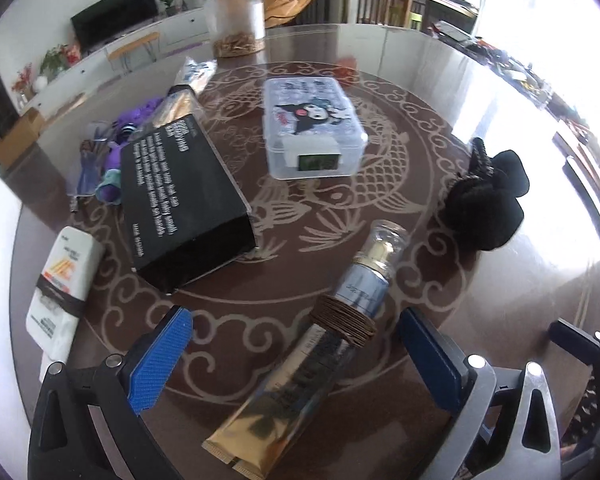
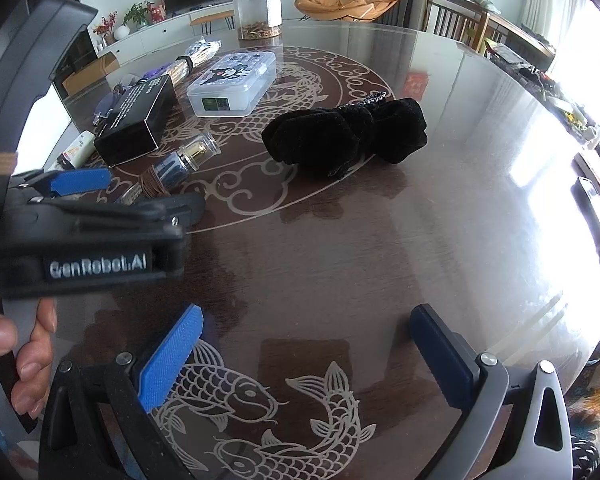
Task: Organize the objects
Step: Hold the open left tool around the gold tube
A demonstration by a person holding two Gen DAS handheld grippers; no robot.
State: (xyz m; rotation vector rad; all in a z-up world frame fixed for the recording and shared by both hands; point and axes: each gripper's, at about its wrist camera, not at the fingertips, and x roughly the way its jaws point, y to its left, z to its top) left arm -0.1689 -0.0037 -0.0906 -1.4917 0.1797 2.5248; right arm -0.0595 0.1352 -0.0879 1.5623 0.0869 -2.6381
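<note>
A gold tube [image 1: 296, 372] with a clear cap and a bundle of brown hair ties around its neck lies on the round table [image 1: 420, 80]. My left gripper [image 1: 295, 320] is open and straddles the tube, one blue pad on each side, not touching it. In the right wrist view the same tube [image 2: 180, 164] lies between the left gripper's fingers [image 2: 80, 182]. My right gripper [image 2: 306, 320] is open over bare table with nothing between its fingers. A black fluffy hair bow [image 2: 348, 132] lies ahead of it, and shows at the right as the bow [image 1: 484, 200] in the left wrist view.
A black box [image 1: 180, 200], a clear lidded plastic box [image 1: 312, 128] with a cartoon sticker, a white tube [image 1: 60, 288], purple items [image 1: 116, 152], a packet [image 1: 196, 72] and a tall clear jar [image 1: 236, 20] stand further back. A hand [image 2: 32, 360] holds the left gripper.
</note>
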